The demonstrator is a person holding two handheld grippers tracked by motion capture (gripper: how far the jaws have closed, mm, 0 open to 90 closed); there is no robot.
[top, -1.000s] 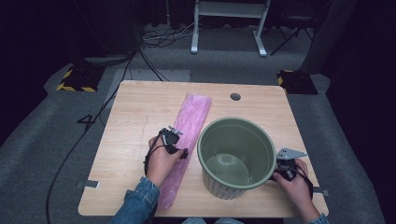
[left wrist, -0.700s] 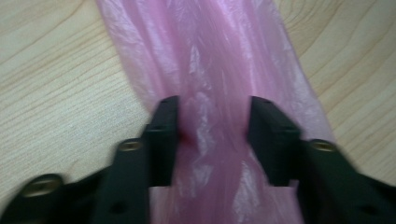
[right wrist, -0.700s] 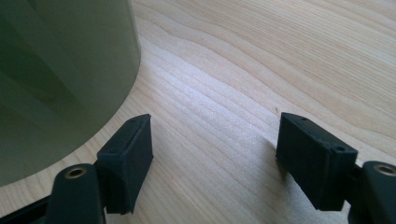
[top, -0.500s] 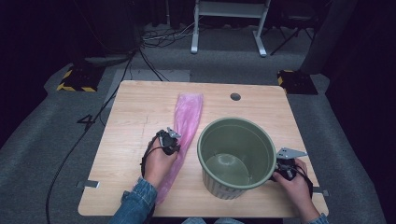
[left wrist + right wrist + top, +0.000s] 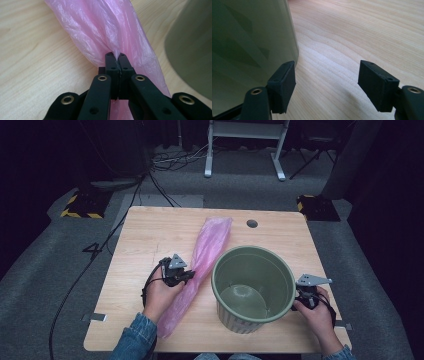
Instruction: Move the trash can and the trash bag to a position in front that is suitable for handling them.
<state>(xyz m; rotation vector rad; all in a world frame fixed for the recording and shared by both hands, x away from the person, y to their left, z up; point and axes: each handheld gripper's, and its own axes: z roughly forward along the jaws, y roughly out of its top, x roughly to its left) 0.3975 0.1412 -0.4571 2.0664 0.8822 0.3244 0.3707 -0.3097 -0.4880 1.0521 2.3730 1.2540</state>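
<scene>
Pink film, thin and crinkled: a plastic bag [image 5: 202, 265] is lying lengthwise on the pale wooden desk [image 5: 145, 240], running from about 12 o'clock near the far edge down to 7 o'clock by the person's left sleeve. The left tongs [image 5: 188, 276] are pressed together on a gathered pleat at the bag's left flank, about midway along; the left gripper view is showing the film [image 5: 110, 27] bunching into the closed tips, which have just been closing onto it. By its look the bag is going to handle as very light, limp and slippery, sagging and trailing from any single hold, and likely tearing if dragged; a bunched fold or the open mouth is offering the surest purchase, since a single layer may slide out. At 3 o'clock of the bag, just beside it, an olive-green ribbed bin [image 5: 252, 287] is standing upright, mouth up, nothing lying inside it, only its bare base showing. The right tongs [image 5: 300, 299] are resting at the bin's 3 o'clock side; in the right gripper view the tongs [image 5: 327, 85] are standing spread, one pad [image 5: 283, 85] lying against or just beside the bin wall [image 5: 249, 45], the other over bare wood, so they are pinching nothing. Judged from this layout, the bag is being taken up for lining the bin.
</scene>
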